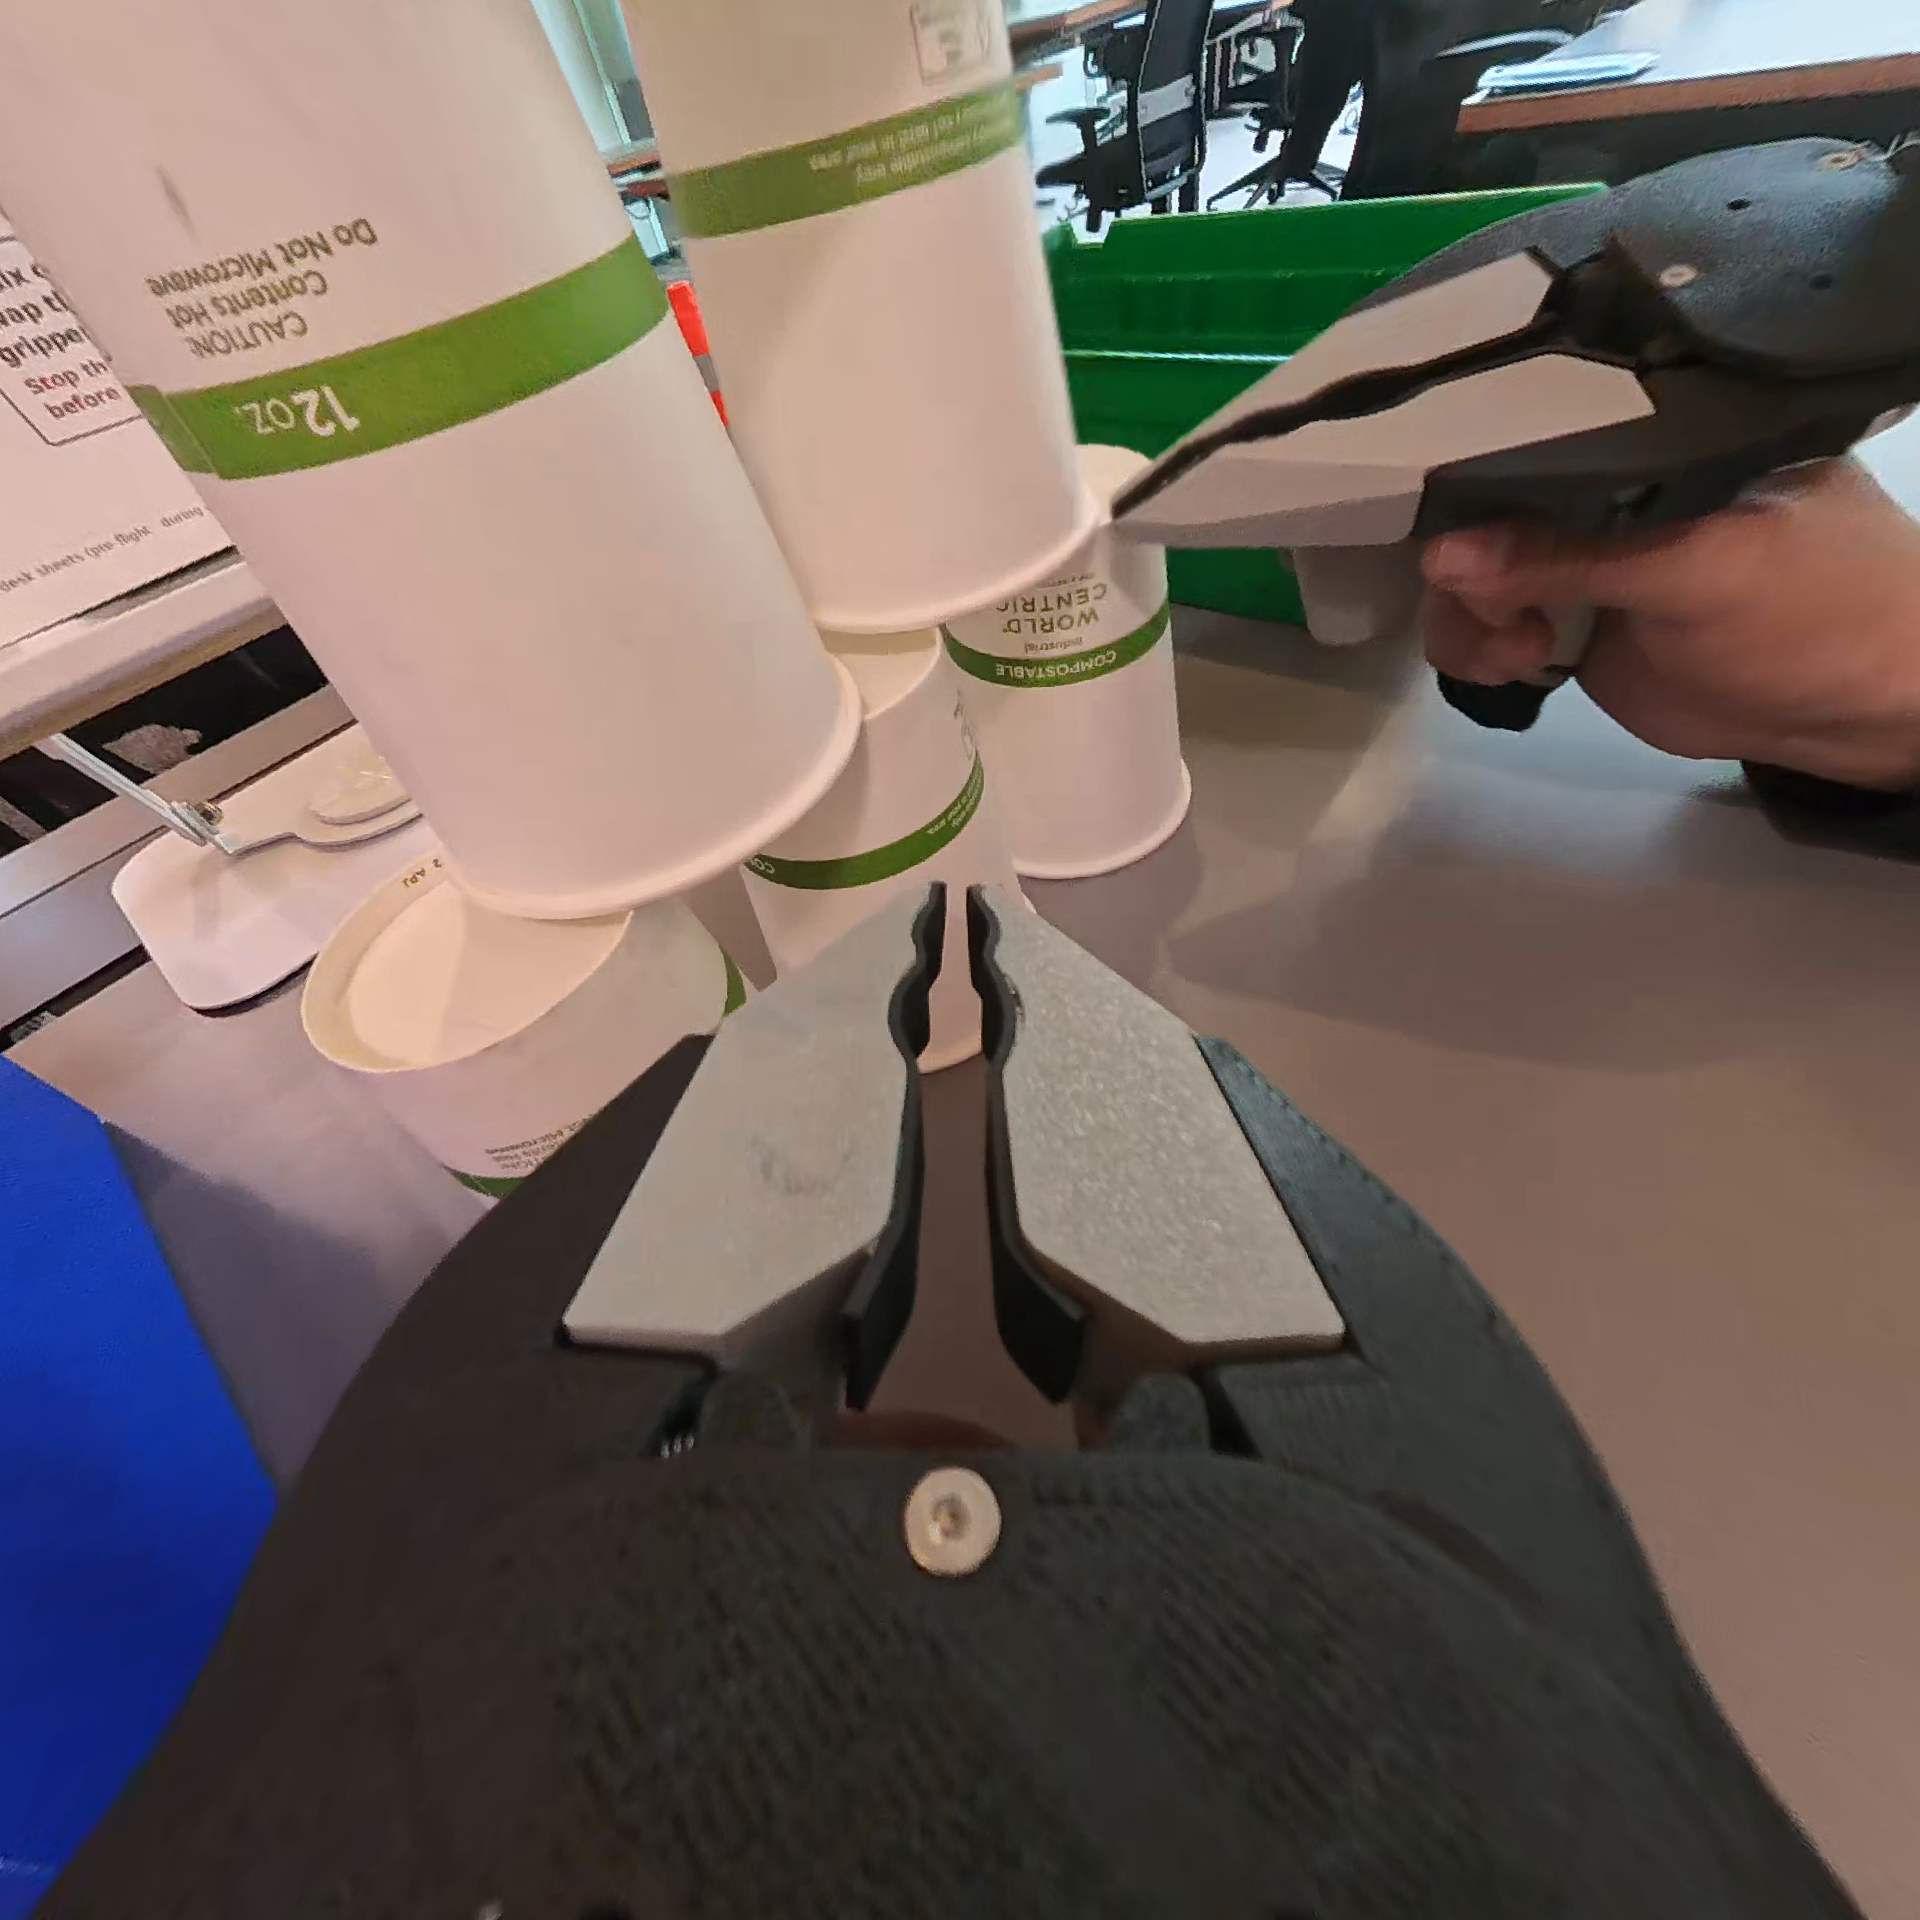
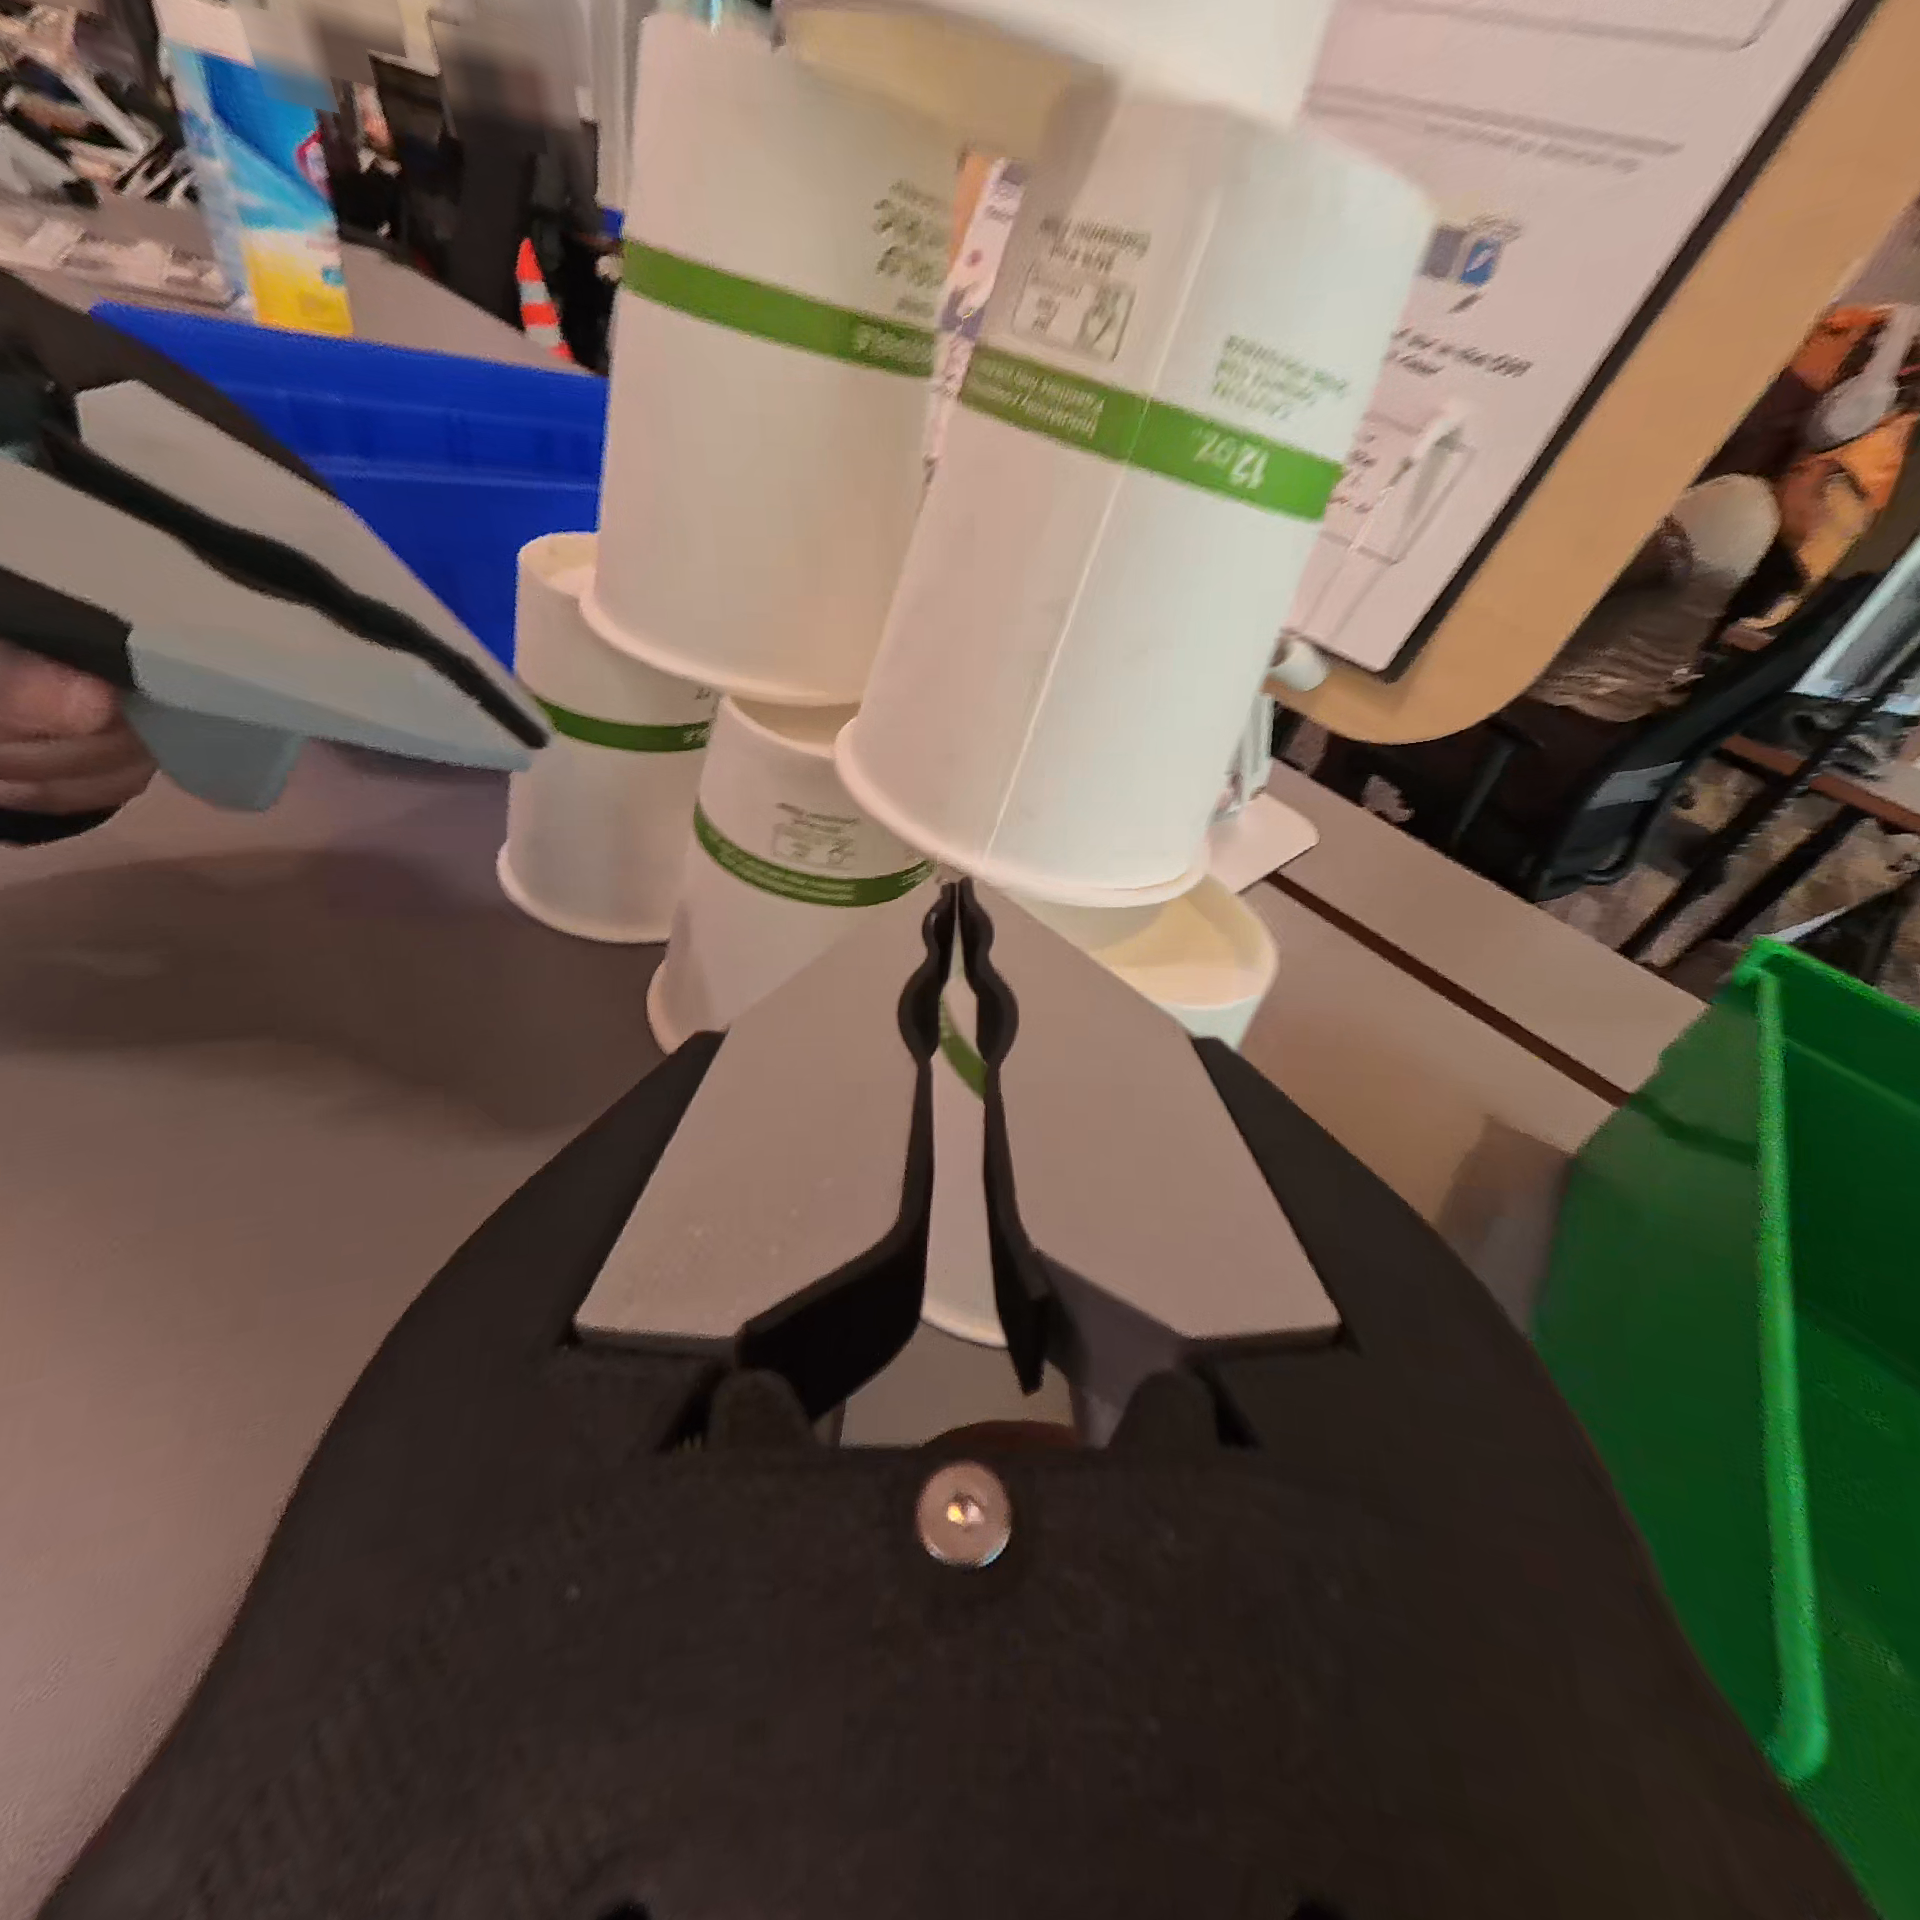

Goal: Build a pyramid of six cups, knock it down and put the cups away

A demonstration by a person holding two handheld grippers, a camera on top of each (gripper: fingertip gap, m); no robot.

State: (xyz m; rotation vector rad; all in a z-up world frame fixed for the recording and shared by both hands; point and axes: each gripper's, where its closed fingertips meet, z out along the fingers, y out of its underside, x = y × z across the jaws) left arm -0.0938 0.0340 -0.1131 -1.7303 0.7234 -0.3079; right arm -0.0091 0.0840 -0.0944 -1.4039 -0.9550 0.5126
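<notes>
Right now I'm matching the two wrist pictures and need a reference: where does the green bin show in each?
Left wrist view: green bin at upper right, behind the cup pyramid.
Right wrist view: green bin at the right edge, lower half.
Shared landmark: the cup pyramid, centre of both.

top cup (image 2: 1039, 73) cropped; background blurred

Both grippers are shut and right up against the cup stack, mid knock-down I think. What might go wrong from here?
1. The right gripper touches a middle-row cup's rim; cups could scatter off the grey table rather than stay reachable.
2. The left gripper sits low by the bottom cups; falling cups may land on it.
3. A cup could roll behind the green bin.
</notes>
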